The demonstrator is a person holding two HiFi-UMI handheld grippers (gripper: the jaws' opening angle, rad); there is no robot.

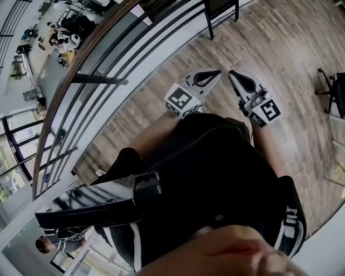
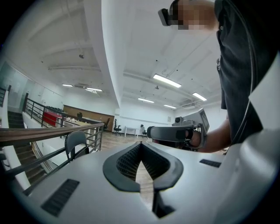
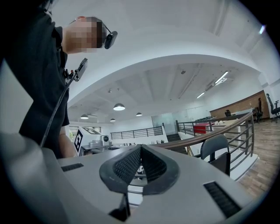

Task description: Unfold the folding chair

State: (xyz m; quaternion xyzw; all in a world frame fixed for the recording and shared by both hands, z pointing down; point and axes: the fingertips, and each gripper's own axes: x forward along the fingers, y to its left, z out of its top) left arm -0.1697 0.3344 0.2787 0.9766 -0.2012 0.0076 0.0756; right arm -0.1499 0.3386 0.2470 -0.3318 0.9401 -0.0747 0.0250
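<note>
Wooden floor (image 1: 161, 102) and a dark railing (image 1: 102, 54) fill the head view. The left claw (image 1: 217, 74) and right claw (image 1: 233, 76) are held out side by side with their tips near each other, both shut and empty. Well beyond the tips, a dark chair (image 1: 221, 6) stands by the railing.

From the left gripper view, the pads meet with nothing between them. The chair (image 2: 75, 141) lies well off to their left, and the right claw crosses just beyond them.

From the right gripper view, the jaws are likewise closed on nothing, with the chair (image 3: 215, 148) well off to their right.

I judge this to be the approach. The next move calls for closing the gap, opening the jaws and taking hold of the chair's back and seat. Whether it is folded I cannot tell.
</note>
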